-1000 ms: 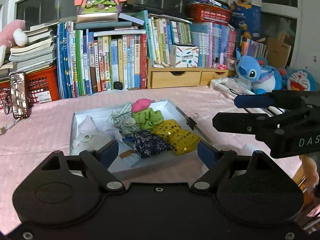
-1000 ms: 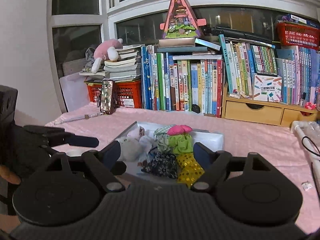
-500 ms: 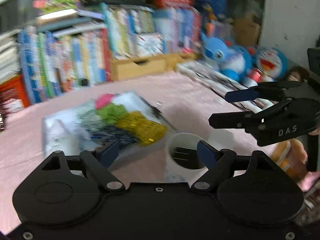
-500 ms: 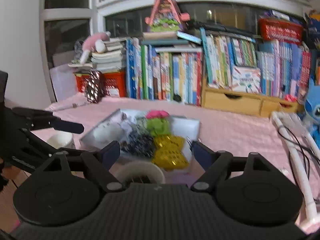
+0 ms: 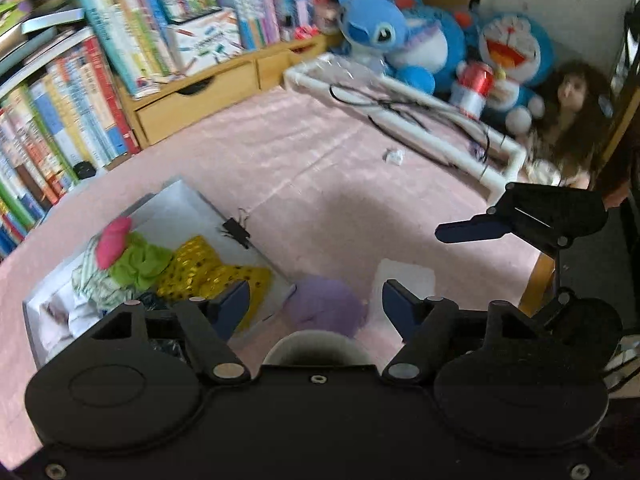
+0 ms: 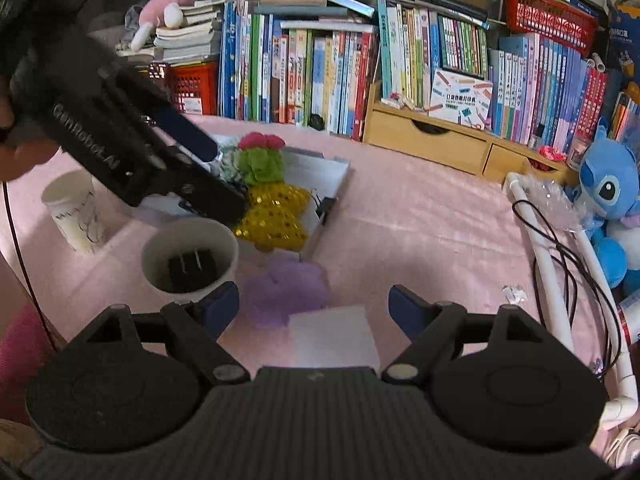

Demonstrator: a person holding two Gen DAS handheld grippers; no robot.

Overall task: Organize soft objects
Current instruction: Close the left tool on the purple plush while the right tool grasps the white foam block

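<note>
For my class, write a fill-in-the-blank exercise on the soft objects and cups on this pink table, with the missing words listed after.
1. The yellow sequined piece lies in the white ____.
2. The purple soft object lies on the pink tablecloth, ____ the tray.
3. The cup nearest the purple object holds a ____ item.
4. Neither the left gripper nor the right gripper holds ____.

Missing words: tray; outside; black; anything

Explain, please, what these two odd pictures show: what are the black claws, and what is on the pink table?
A person holds a two-finger gripper in each hand, each carrying a camera that looks along its fingers. One view shows the left gripper, jaws closing on nothing, above a paper cup. The other shows the right gripper, open and empty. On the pink table lie a white tray of soft cloth pieces, a purple soft piece, a white block and a second cup.
</note>
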